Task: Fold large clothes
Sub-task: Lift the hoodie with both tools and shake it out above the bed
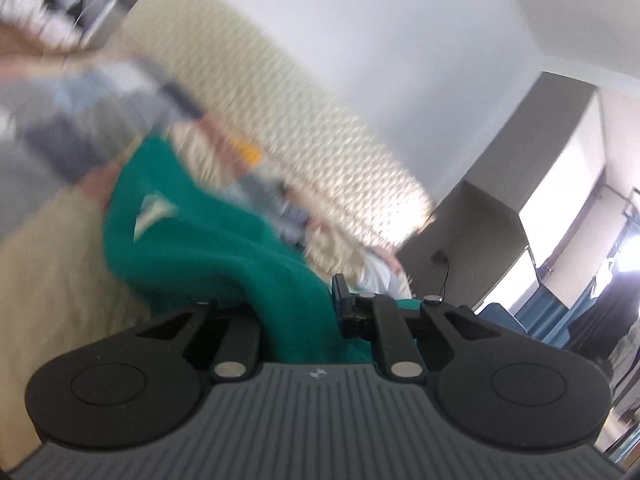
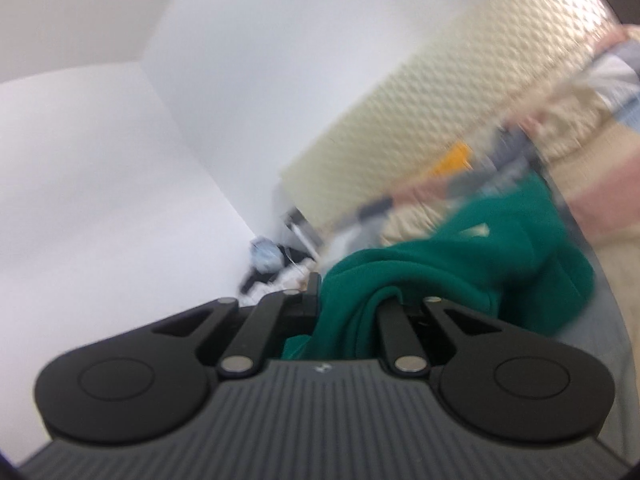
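Observation:
A large green garment [image 1: 200, 240] with a small white label [image 1: 152, 212] lies bunched across the pale bed and runs up into my left gripper [image 1: 296, 308]. That gripper is shut on a fold of the cloth, which hides its left finger. In the right wrist view the same green garment [image 2: 460, 264] drapes off to the right. My right gripper [image 2: 352, 296] is shut on a thick fold of it, and only the left fingertip [image 2: 314, 284] shows above the cloth. Both views are blurred.
A beige bed cover [image 1: 48, 280] lies under the garment, and a cream quilted headboard [image 1: 280, 100] stands behind it. Other clothes [image 1: 60, 120] are piled at the far left. At the right are a grey cabinet [image 1: 500, 200] and a bright window. Dark items [image 2: 264, 264] sit by the white wall.

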